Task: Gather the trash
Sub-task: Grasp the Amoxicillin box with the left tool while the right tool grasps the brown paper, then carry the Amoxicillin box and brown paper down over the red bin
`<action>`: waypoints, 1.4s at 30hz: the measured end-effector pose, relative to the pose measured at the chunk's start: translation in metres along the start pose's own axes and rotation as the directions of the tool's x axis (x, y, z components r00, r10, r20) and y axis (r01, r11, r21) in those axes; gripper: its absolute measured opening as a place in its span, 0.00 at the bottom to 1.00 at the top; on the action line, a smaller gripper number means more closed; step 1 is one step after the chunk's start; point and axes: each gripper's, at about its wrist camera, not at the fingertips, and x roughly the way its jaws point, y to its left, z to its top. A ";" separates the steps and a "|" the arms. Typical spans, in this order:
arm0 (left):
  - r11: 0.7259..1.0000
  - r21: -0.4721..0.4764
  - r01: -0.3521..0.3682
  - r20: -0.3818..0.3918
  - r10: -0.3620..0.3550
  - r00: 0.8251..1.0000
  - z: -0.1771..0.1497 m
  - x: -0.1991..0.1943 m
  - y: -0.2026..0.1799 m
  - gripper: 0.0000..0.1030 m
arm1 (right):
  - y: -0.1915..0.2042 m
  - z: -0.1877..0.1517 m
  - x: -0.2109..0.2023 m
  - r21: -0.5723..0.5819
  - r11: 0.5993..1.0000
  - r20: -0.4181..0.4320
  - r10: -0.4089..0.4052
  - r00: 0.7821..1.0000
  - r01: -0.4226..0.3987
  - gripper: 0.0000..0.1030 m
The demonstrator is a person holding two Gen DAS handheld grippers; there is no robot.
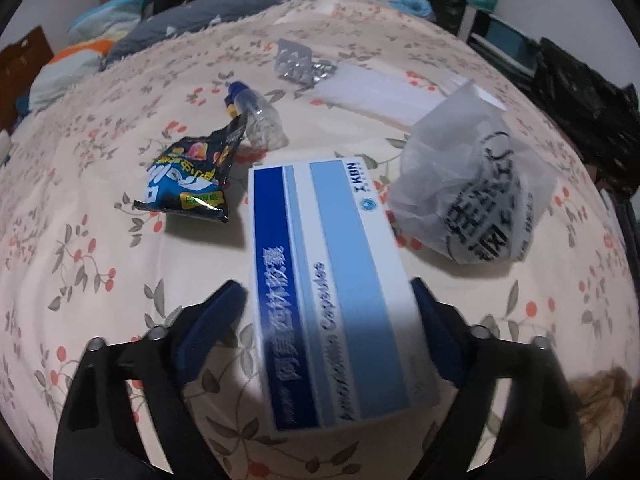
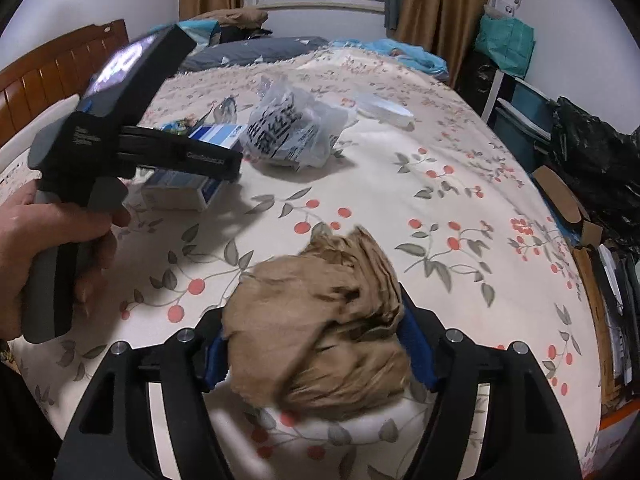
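left tool straddling a blue-and-white cardboard medicine box on the floral bed, pads not visibly pressing, right tool gripping a crumpled brown paper wad

the bedspread is matt, soft-looking cloth printed with berries and leaves. the medicine box is smooth cardboard with a slight sheen. the snack wrapper is glossy, crinkled foil-like plastic, and the blister pack shines silvery. the small bottle is clear plastic. the printed bag is thin, translucent plastic (wrinkled all over). the crumpled brown paper looks rough and matt. the headboard is polished wood.
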 end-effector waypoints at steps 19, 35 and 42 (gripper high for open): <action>0.999 0.039 0.019 0.053 -0.021 0.998 -0.062 -0.082 0.014 0.73 | 0.009 -0.001 -0.050 0.003 0.999 0.050 0.048 0.998 -0.048 0.60; 0.999 0.043 0.027 0.076 -0.030 0.997 -0.130 -0.164 0.033 0.73 | 0.045 -0.022 -0.116 -0.034 0.995 0.075 0.091 0.993 -0.089 0.60; 0.998 0.056 0.037 0.090 -0.042 0.995 -0.163 -0.204 0.032 0.73 | 0.060 -0.043 -0.147 -0.060 0.992 0.081 0.114 0.990 -0.110 0.60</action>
